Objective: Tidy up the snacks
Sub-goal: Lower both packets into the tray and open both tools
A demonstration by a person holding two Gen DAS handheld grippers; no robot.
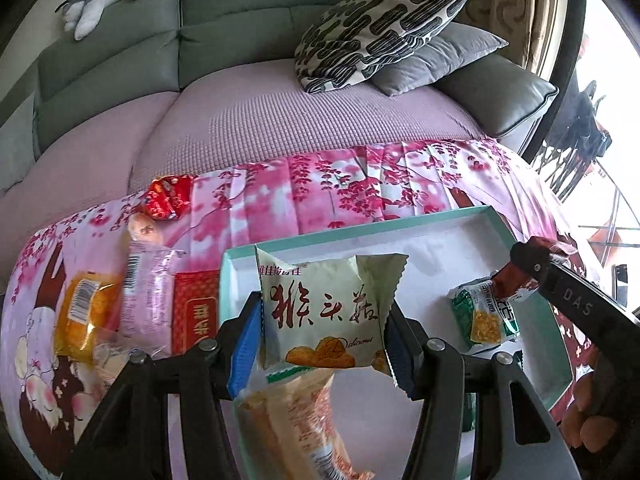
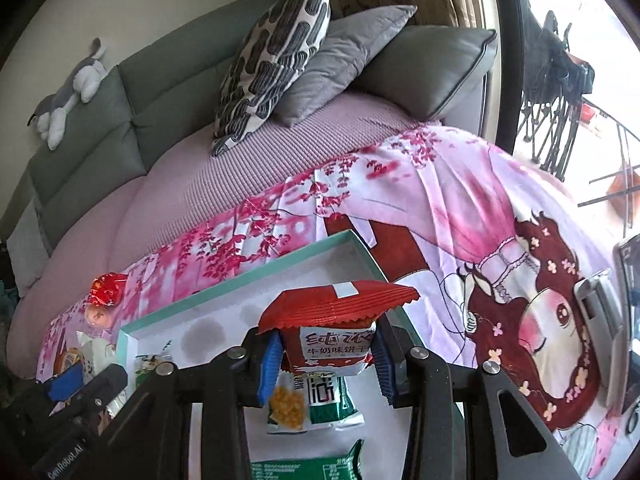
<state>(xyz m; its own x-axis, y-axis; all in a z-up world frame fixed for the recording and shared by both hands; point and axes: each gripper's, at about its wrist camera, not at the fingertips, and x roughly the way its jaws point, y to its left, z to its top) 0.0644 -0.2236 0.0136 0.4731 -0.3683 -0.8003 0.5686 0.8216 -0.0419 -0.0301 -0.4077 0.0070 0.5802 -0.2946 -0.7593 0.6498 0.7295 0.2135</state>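
My left gripper (image 1: pixel 322 330) is shut on a cream snack packet with red characters (image 1: pixel 326 308), held over the near left part of the teal-rimmed white tray (image 1: pixel 372 230). An orange-cream packet (image 1: pixel 292 424) lies below it in the tray. My right gripper (image 2: pixel 326 360) is shut on a red-and-white biscuit packet (image 2: pixel 332 320), held over the tray (image 2: pixel 256 276) above a green corn snack packet (image 2: pixel 310 404). The right gripper also shows in the left wrist view (image 1: pixel 520 276), beside the green packet (image 1: pixel 484 316).
Several loose snacks lie on the pink floral cloth left of the tray: an orange packet (image 1: pixel 82 316), a pink packet (image 1: pixel 146 296), a red box (image 1: pixel 196 316), a red sweet (image 1: pixel 168 196). A sofa with cushions (image 1: pixel 380 36) stands behind. Another green packet (image 2: pixel 308 466) lies near.
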